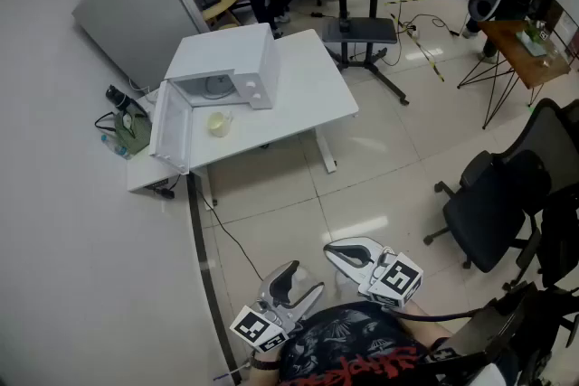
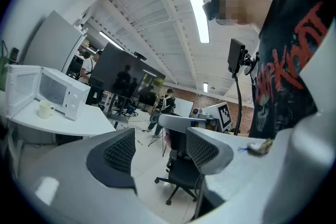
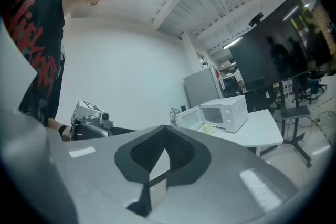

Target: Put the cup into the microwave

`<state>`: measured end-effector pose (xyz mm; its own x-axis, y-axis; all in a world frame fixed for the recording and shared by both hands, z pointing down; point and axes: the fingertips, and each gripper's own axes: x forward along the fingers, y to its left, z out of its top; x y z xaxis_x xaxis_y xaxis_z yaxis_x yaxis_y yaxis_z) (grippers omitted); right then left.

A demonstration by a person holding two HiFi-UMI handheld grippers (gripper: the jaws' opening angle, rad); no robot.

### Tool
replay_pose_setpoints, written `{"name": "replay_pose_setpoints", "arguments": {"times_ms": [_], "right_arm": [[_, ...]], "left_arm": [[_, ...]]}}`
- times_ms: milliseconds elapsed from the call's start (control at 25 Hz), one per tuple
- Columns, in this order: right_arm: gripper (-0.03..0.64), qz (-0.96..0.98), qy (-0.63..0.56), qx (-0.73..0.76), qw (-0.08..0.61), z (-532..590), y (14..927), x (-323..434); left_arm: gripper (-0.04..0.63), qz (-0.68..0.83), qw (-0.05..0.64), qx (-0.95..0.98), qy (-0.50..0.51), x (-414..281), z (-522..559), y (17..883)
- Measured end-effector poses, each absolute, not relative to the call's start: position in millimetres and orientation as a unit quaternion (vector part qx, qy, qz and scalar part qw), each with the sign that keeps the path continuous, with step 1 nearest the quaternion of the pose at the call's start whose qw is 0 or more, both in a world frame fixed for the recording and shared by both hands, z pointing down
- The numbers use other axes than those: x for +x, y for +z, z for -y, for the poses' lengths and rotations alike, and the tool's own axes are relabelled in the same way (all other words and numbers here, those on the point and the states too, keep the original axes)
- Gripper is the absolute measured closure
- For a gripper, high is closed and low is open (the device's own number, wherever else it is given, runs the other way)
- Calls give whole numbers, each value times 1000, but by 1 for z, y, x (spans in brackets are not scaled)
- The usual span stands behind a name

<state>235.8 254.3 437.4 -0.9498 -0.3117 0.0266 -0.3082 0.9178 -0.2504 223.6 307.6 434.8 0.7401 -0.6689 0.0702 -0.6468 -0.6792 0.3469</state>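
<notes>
A pale yellow cup [image 1: 218, 122] stands on the white table [image 1: 308, 95], just in front of the white microwave [image 1: 226, 68], whose door [image 1: 172, 127] hangs wide open. Both grippers are far from it, low and close to the person's body. My left gripper [image 1: 303, 280] is open, its pads apart with nothing between them [image 2: 160, 139]. My right gripper [image 1: 335, 250] is shut and empty, its pads meeting at the tip [image 3: 167, 136]. The left gripper view shows the cup [image 2: 45, 108] and microwave [image 2: 60, 93] at far left. In the right gripper view the cup [image 3: 209, 128] stands small beside the microwave [image 3: 226, 112].
A black office chair [image 1: 493, 203] stands at the right on the tiled floor. A grey cabinet [image 1: 136, 9] is behind the table, a black monitor stand [image 1: 362, 32] beyond it, and a wooden table [image 1: 525, 50] at the far right. A cable [image 1: 231, 240] runs across the floor.
</notes>
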Motion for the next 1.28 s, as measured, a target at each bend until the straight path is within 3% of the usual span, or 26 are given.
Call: {"name": "replay_pose_setpoints", "arguments": {"times_ms": [160, 320, 440, 920, 1280], "right_arm": [[615, -977, -130, -169, 16, -249, 437, 267], [615, -975, -135, -175, 19, -256, 425, 274], [615, -979, -135, -153, 11, -266, 422, 263], [615, -985, -98, -139, -30, -268, 408, 220], [615, -981, -104, -162, -25, -237, 416, 155]], "left_arm": [[296, 364, 172, 915, -25, 256, -309, 443], [296, 398, 119, 909, 43, 258, -319, 456], [296, 430, 101, 896, 52, 239, -323, 454], [296, 460, 144, 875, -52, 178, -309, 462], [296, 488, 105, 866, -21, 75, -289, 457]]}}
